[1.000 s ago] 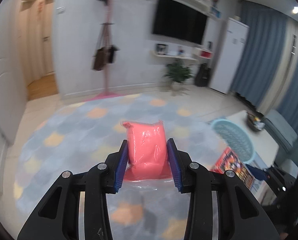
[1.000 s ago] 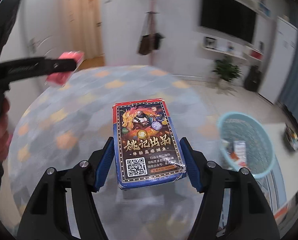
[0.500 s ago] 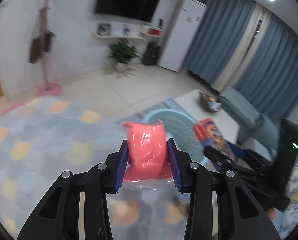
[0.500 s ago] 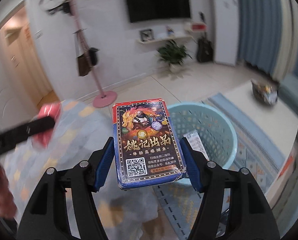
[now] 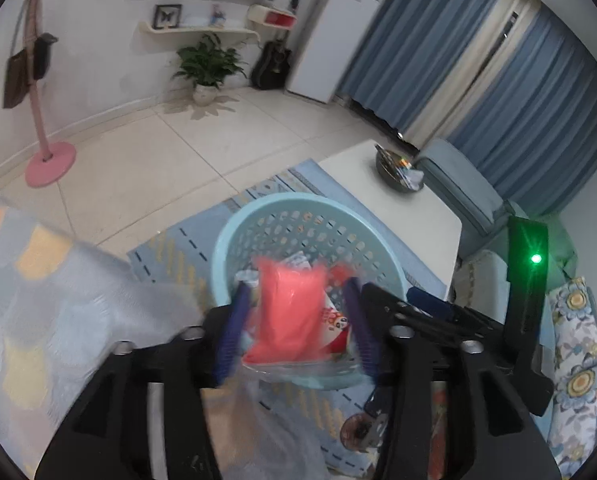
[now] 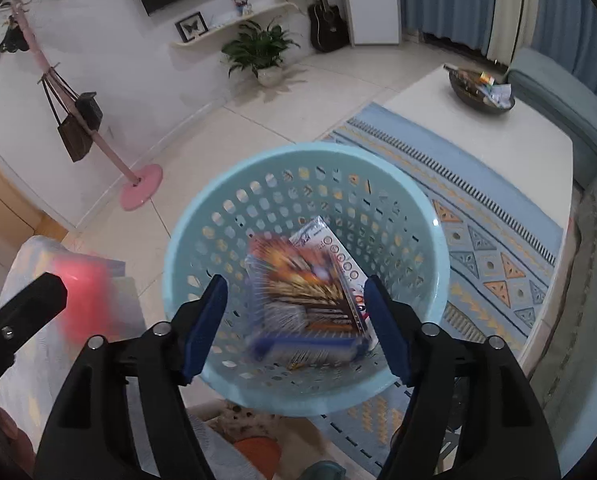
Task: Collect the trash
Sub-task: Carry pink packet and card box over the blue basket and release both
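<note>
A light blue perforated basket (image 5: 258,216) stands on the floor rug; it also shows in the right wrist view (image 6: 226,184). My left gripper (image 5: 296,330) is open over the basket's near rim, and a pink packet (image 5: 290,312), blurred, is loose between the jaws, touching neither. My right gripper (image 6: 296,326) is open above the basket, and the card box (image 6: 302,300) is blurred and falling into it. A white wrapper (image 6: 330,240) lies inside. The pink packet also shows in the right wrist view (image 6: 82,296) at the left.
A white low table (image 6: 498,128) with a dark bowl (image 6: 480,94) of small items stands right of the basket. A patterned blue rug (image 6: 478,240) lies under it. A pink coat stand (image 6: 140,186), a potted plant (image 6: 264,52) and a sofa (image 5: 462,188) are around.
Both grippers swung over the basket and opened. The card box left the right jaws and drops into the basket. The pink packet came loose from the left jaws.
</note>
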The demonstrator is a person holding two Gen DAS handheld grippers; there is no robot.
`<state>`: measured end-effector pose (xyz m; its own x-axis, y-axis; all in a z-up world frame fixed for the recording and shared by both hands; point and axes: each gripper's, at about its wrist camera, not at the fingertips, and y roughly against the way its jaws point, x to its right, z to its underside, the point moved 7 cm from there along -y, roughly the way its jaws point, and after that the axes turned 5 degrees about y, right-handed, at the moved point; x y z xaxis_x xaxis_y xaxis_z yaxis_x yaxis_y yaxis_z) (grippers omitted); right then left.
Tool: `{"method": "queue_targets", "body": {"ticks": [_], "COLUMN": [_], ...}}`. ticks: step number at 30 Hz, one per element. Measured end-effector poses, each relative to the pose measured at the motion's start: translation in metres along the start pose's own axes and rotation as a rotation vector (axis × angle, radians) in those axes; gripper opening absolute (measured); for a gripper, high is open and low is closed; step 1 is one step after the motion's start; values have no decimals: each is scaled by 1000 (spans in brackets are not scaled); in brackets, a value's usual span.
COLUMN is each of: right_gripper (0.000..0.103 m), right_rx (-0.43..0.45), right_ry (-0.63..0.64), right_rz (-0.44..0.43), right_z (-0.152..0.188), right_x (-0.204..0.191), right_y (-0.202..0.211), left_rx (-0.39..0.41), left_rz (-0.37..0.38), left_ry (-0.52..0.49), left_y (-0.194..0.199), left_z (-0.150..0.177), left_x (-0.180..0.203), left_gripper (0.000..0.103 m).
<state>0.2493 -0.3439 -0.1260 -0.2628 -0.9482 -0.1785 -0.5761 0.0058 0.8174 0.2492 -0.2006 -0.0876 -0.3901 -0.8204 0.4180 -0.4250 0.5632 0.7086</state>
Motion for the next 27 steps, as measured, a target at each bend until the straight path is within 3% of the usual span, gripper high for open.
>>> {"method": "queue_targets", "body": {"ticks": [3, 7, 14, 23, 27], "right_gripper": [68, 68, 68, 74, 76], "right_rx": [-21, -25, 32, 163, 258], "right_ry": [-11, -23, 79, 186, 211], "right_rz": [0, -17, -37, -58, -58], "right_z": [12, 27, 40, 56, 64], "right_x": [7, 8, -26, -79, -95], "right_y": [-7, 1, 41, 104, 131], "left_rx": [2, 2, 75, 214, 273], "left_rz": [6, -6, -69, -189, -290], "left_ry": [3, 12, 19, 26, 20], "left_y": [-2, -2, 40, 112, 143], "left_z": [1, 5, 21, 47, 65], "left_x": [-3, -12, -31, -50, -61], "left_gripper": [67, 68, 73, 85, 86]}}
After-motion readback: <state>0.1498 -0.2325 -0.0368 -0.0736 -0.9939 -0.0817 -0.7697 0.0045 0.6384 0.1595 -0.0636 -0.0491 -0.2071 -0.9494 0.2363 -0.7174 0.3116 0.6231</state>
